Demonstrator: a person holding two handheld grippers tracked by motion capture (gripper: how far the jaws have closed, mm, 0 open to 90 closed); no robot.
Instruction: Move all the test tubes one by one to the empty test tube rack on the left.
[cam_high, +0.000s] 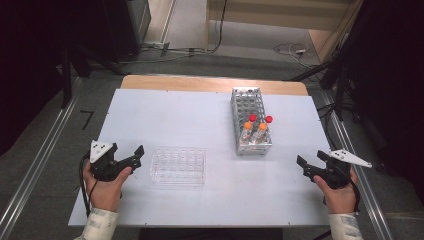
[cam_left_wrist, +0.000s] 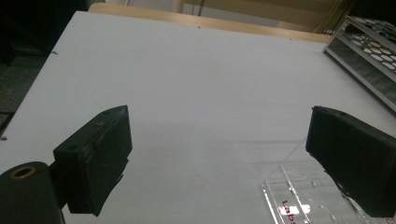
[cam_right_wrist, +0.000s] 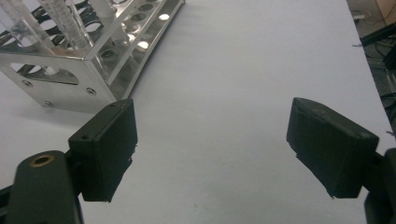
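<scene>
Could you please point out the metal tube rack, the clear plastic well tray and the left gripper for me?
Perforated metal tube rack (cam_high: 246, 102), high view, on its empty top holes.
Clear plastic well tray (cam_high: 178, 165), high view, at its centre.
Left gripper (cam_high: 126, 154), high view, midway between its open jaw tips.

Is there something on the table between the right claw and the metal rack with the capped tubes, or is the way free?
Nothing visible is in the way. The right claw is open and holds nothing, and between it and the metal rack lies bare white table. The capped tubes stand at the rack's near end. The clear plastic rack lies off to the left.
</scene>
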